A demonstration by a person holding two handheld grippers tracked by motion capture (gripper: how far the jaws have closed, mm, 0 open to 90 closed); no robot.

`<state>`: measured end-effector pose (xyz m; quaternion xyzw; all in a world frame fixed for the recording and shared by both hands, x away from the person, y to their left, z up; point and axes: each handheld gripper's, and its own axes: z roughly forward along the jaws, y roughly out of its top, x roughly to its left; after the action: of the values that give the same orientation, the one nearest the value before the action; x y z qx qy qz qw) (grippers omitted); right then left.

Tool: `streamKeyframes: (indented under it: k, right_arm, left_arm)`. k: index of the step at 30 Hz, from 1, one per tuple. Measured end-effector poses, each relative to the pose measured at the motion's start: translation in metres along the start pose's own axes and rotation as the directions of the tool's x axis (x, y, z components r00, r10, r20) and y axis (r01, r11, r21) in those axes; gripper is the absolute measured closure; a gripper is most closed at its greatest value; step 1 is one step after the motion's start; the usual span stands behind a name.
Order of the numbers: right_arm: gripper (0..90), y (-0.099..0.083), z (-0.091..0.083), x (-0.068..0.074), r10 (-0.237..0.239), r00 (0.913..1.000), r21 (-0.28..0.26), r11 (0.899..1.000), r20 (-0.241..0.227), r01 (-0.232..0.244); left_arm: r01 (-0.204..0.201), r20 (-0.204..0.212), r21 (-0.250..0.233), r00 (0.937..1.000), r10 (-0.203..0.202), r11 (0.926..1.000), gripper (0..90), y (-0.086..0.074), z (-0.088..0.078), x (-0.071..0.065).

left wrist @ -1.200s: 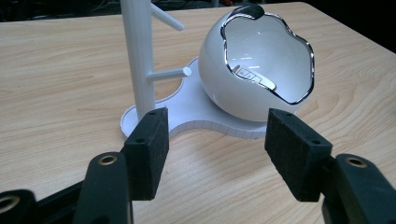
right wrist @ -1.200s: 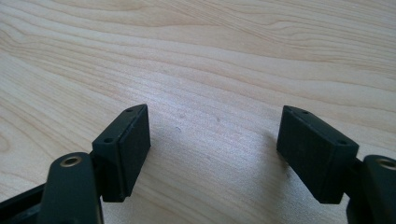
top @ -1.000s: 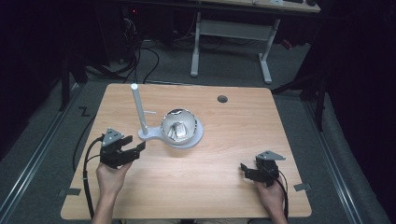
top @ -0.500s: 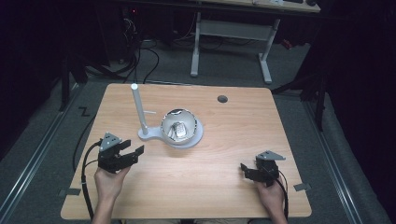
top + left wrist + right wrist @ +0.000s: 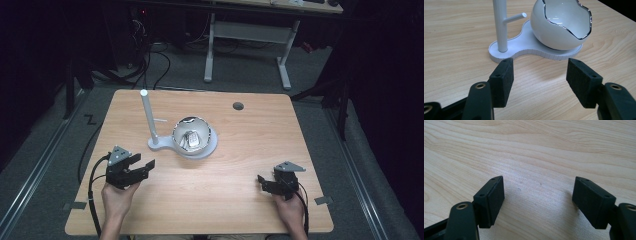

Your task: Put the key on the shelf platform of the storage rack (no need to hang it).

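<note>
A white stand (image 5: 186, 148) sits mid-table, with an upright post (image 5: 148, 117) bearing a short side peg, and a white egg-shaped bowl (image 5: 191, 135) with a silver wavy rim. Something small and metallic lies inside the bowl (image 5: 190, 138). My left gripper (image 5: 145, 167) is held low at the table's front left, open and empty, pointing toward the stand. In the left gripper view its pads (image 5: 503, 80) frame the stand's base (image 5: 524, 48), post (image 5: 499, 25) and bowl (image 5: 560, 23) from a short distance. My right gripper (image 5: 262, 181) rests open at the front right; its pads (image 5: 492, 198) hover over bare wood.
The wooden table (image 5: 250, 150) has a round dark grommet hole (image 5: 238, 106) near its far edge. Cables trail from both grippers off the front edge. Beyond the table stand a white desk frame (image 5: 247, 37) and floor cables.
My left gripper has slid slightly back toward the front edge, away from the stand. The right gripper has kept still.
</note>
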<state>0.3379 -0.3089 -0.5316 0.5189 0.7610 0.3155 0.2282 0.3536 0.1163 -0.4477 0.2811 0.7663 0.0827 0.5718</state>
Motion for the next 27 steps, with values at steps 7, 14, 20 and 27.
streamKeyframes:
  k: [7, 14, 20, 27]
  right_arm:
    - [26.1, 0.0, 0.0, 0.0, 0.0, 1.0, 0.0, 1.0, 0.0, 0.0]
    - [26.1, 0.0, 0.0, 0.0, 0.0, 1.0, 0.0, 1.0, 0.0, 0.0]
    - [26.1, 0.0, 0.0, 0.0, 0.0, 1.0, 0.0, 1.0, 0.0, 0.0]
    - [26.1, 0.0, 0.0, 0.0, 0.0, 1.0, 0.0, 1.0, 0.0, 0.0]
  left_arm:
    - [0.008, -0.003, 0.009, 1.0, -0.008, 0.9999, 39.2, -0.004, -0.002, 0.003]
    - [0.018, -0.009, 0.017, 0.9998, -0.017, 0.9997, 39.1, -0.007, -0.003, 0.006]
    - [0.019, -0.01, 0.03, 0.9998, -0.019, 0.9994, 39.1, -0.01, -0.003, 0.009]
    - [0.039, -0.024, 0.05, 0.999, -0.037, 0.998, 39.1, -0.014, 0.0, 0.01]
